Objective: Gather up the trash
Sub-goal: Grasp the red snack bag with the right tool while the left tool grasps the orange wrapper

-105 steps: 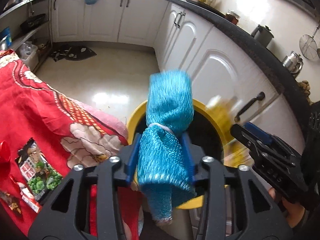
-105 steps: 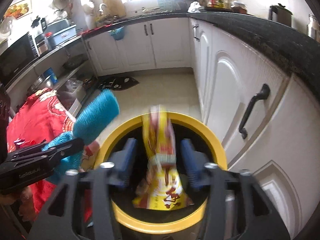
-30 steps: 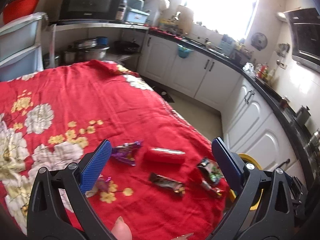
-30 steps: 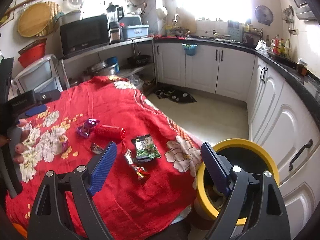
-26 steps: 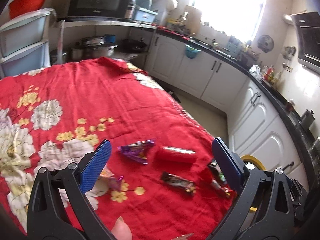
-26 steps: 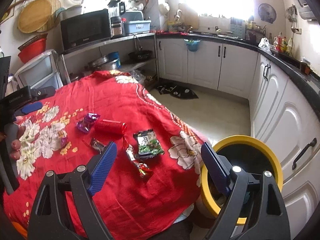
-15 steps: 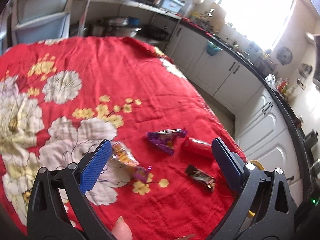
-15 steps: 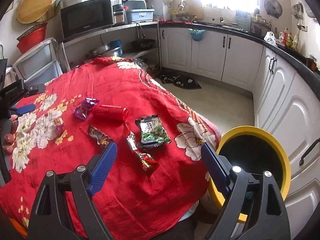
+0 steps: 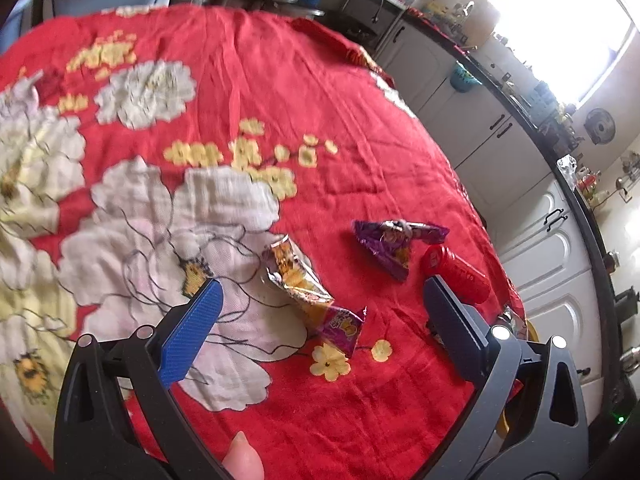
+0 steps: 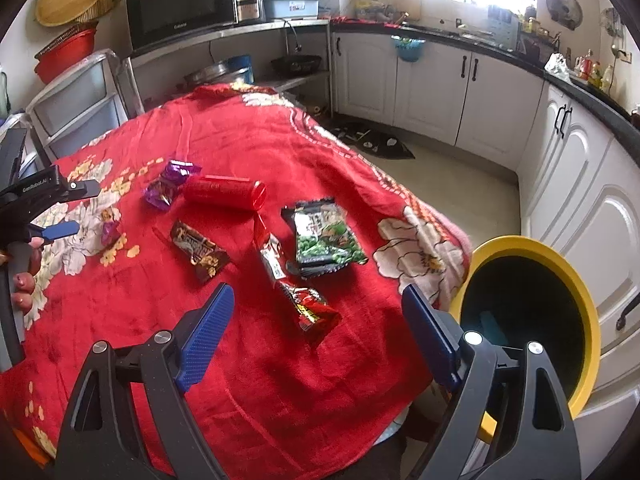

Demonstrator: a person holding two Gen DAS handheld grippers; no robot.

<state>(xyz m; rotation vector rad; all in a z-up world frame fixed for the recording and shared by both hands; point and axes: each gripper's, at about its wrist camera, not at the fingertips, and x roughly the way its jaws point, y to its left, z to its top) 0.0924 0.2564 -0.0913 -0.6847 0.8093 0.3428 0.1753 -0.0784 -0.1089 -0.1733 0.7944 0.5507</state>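
Left wrist view: we hold the left gripper (image 9: 320,320) spread wide and empty over the gold snack wrapper (image 9: 294,276), framing it for pickup; the right gripper (image 10: 316,332), likewise wide apart and empty, frames the red wrapper (image 10: 310,312) beside the yellow bin (image 10: 576,280).

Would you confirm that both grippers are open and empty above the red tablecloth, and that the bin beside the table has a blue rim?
Not quite: the bin has a yellow rim, as the right wrist view shows. The rest holds: the left gripper and the right gripper are both open and empty above the red tablecloth.

Black angular gripper frames, ribbed blue fingers (image 10: 206,338), silver screws, white lettering
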